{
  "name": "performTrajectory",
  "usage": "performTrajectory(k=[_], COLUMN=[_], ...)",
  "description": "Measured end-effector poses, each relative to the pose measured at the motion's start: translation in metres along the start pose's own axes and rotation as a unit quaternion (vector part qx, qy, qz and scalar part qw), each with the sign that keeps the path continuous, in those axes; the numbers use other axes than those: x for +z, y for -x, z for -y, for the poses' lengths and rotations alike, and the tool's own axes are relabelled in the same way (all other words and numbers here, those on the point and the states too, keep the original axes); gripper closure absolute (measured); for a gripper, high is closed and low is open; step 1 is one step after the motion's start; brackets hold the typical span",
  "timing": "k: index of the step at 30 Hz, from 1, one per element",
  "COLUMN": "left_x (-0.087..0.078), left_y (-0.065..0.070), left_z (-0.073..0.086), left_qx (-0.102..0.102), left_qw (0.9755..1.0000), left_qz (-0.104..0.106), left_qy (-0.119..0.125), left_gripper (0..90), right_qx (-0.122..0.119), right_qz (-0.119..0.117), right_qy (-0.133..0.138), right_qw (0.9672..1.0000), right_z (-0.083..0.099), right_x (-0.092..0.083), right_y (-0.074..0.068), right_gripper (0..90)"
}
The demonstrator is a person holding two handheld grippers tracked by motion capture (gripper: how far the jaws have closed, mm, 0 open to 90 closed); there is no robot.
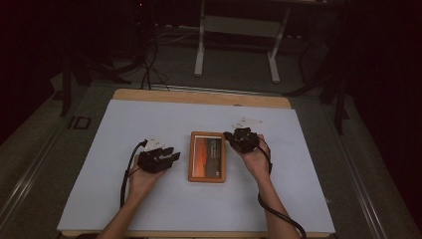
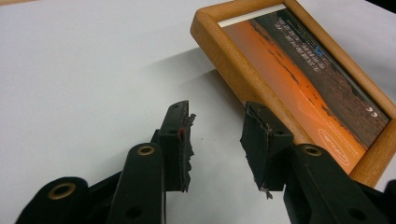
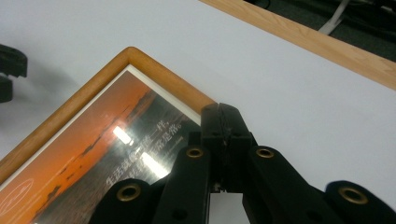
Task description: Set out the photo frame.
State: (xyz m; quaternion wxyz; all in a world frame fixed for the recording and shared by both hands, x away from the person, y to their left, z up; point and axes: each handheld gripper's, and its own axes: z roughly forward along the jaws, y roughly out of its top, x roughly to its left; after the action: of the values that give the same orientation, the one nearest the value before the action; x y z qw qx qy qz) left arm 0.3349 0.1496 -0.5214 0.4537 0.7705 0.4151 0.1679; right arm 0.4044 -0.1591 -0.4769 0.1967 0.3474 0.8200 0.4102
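Black jaws of the left gripper (image 2: 217, 140) rise closest to the lens in the left gripper view, standing apart with bare white table cover between their torn pads and nothing held. Just beyond its right-hand jaw lies the wooden picture frame (image 2: 299, 84), its near long edge beside that jaw's tip; whether they touch cannot be told. From the high view this left gripper (image 1: 158, 160) rests on the white table cover (image 1: 124, 129), just to the left of the picture frame (image 1: 207, 156), which lies flat near the middle of the table.

On the frame's other side, the right gripper (image 1: 230, 136) sits at its upper right corner. Seen in the right gripper view, the right gripper (image 3: 223, 119) has its jaws pressed together with no gap and nothing between them, the tips over the frame's rim (image 3: 154, 70) beside the orange sunset print (image 3: 93, 154) under glass.
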Motion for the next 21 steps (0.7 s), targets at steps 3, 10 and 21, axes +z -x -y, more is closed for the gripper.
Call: performTrajectory(k=[3, 10, 21], left_x=[0.0, 0.001, 0.0], left_y=[0.001, 0.0, 0.001], left_z=[0.0, 0.0, 0.0], left_qx=[0.0, -0.002, 0.0], left_qw=[1.0, 1.0, 1.0], left_qz=[0.0, -0.001, -0.001], left_qy=[-0.001, -0.001, 0.0], left_gripper=[61.6, 61.4, 61.1], right_qx=[0.004, 0.012, 0.002], right_qz=[0.004, 0.004, 0.008], right_qy=[-0.006, -0.009, -0.014], right_qw=[1.0, 0.9999, 0.9999], right_z=[-0.001, -0.001, -0.002], right_x=[0.008, 0.023, 0.03], right_y=[0.0, -0.001, -0.005], right_gripper=[89.6, 89.7, 89.7])
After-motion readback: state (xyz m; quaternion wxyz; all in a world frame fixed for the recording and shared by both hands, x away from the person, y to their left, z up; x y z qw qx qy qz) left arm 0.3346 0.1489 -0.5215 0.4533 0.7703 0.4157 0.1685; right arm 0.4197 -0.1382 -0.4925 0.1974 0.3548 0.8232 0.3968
